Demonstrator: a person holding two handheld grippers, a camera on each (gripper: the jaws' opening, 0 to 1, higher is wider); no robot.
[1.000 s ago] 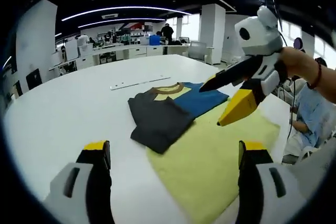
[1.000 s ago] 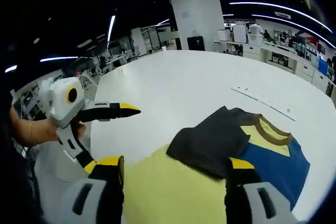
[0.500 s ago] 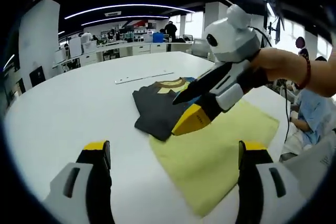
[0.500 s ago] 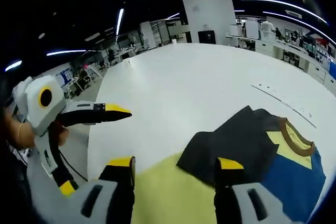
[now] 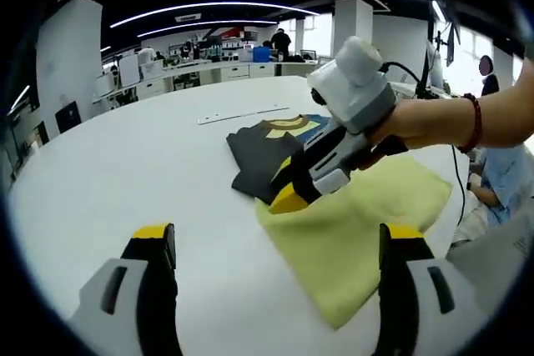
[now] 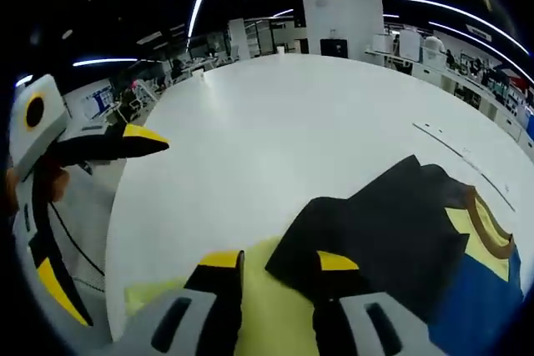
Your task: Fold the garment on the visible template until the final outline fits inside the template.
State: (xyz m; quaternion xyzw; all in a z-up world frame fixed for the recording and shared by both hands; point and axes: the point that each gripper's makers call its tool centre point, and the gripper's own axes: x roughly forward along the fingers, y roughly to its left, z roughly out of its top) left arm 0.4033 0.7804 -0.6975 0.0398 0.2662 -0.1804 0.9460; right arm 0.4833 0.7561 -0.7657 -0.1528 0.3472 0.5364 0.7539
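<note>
One garment [image 5: 271, 152], a T-shirt partly folded: dark grey body and sleeve, blue panel, yellow patch under a brown collar [image 6: 488, 231]. It lies on the round white surface [image 5: 125, 172], its near edge overlapping one pale yellow template sheet [image 5: 359, 223] spread flat beside it.

Right gripper [image 6: 278, 260]: jaws narrowed to a slim gap, yellow tips at the grey corner of the garment where it meets the template [image 6: 267, 323]. Cannot tell whether cloth is pinched between them. In the left gripper view the same gripper [image 5: 284, 193] comes in from the right, held in a person's hand [image 5: 417, 118] with a red bead bracelet [image 5: 476, 122] on the wrist; its body hides part of the blue panel.

Left gripper [image 5: 275, 243]: jaws wide apart, nothing between them, over bare surface well short of the garment. In the right gripper view it [image 6: 138, 135] shows off the left, beyond the surface edge, jaws parted.

One thin pale strip [image 5: 242, 114] lies on the surface past the garment. Beyond: office desks, two white pillars [image 5: 352, 27], ceiling light strips. One seated person in light blue [image 5: 501, 181] sits just off the surface's edge, behind the arm.
</note>
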